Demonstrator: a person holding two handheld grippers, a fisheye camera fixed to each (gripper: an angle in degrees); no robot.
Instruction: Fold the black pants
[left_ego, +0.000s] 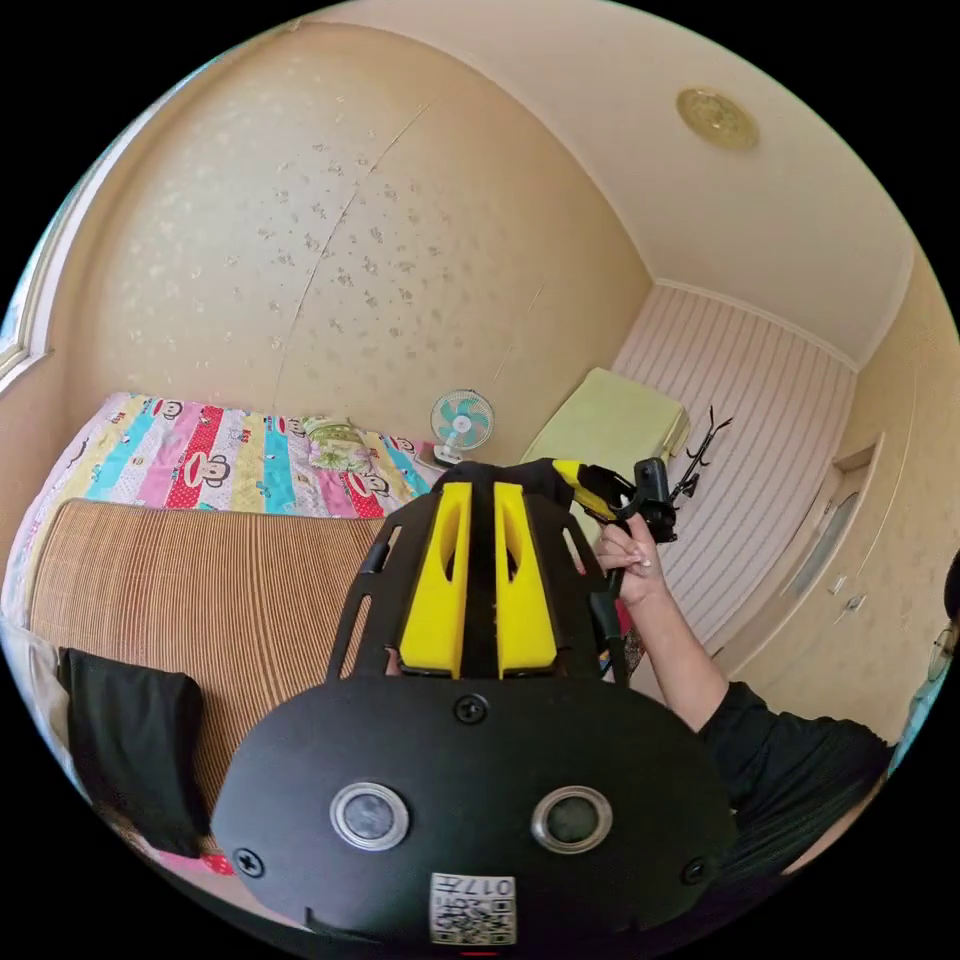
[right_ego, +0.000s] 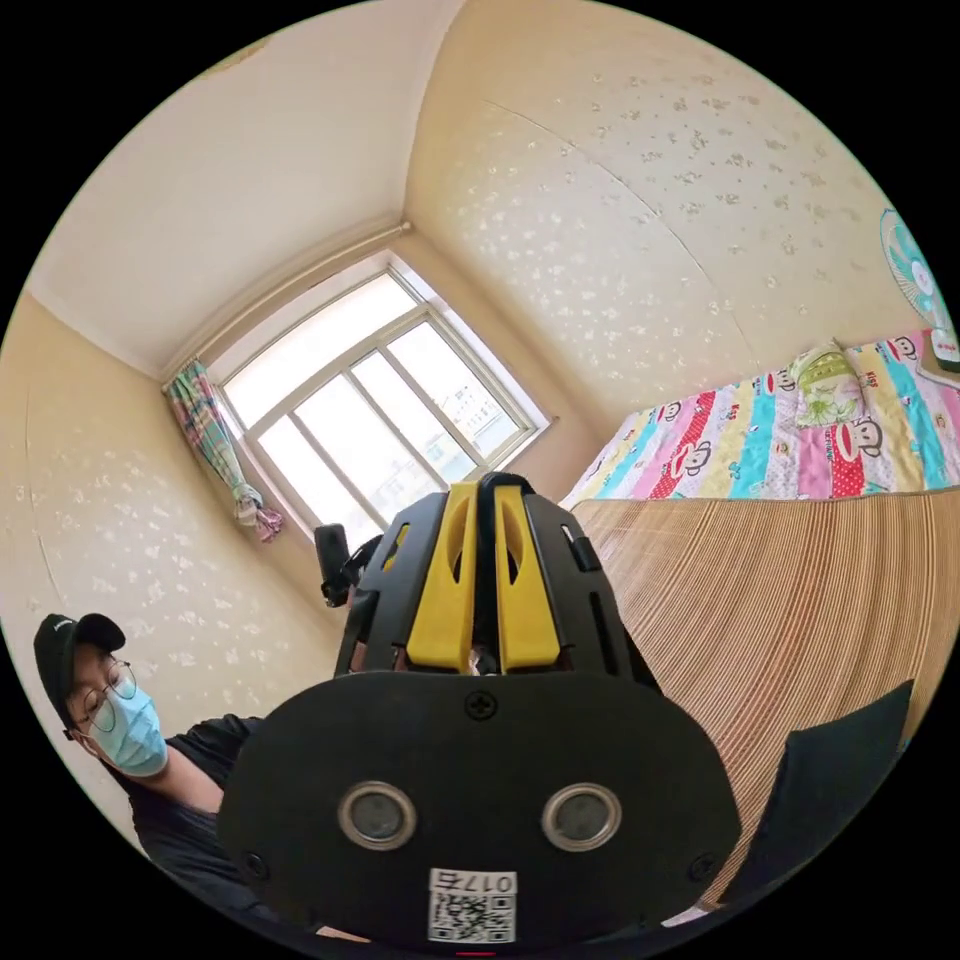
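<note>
In the left gripper view, the black pants (left_ego: 135, 745) show at the lower left of the frame — a dark, folded-looking slab of soft cloth draped over the near edge of the ribbed brown bamboo mat (left_ego: 200, 590) that covers the bed. Above the mat runs the striped, cartoon-printed bedsheet (left_ego: 190, 455), and a small teal desk fan (left_ego: 462, 422) stands at the frame's centre. The left gripper (left_ego: 480, 500), black-bodied with yellow jaws, fills the lower middle; its jaws stand nearly together with a dark strip in the slot, and I cannot tell whether that strip is cloth or shadow. To the right, a hand (left_ego: 632, 565) holds the right gripper (left_ego: 590, 487) close beside the left one's tips.

In the right gripper view, that gripper's (right_ego: 483, 500) yellow jaws also look drawn close — whether anything is pinched there I cannot tell. The pants (right_ego: 835, 790) lie at the lower right, on the mat (right_ego: 780, 600).

The fabric looks light, limp and non-slippery; it should sag when lifted, so taking it at two corners of the waistband or hem would likely keep it flat.
</note>
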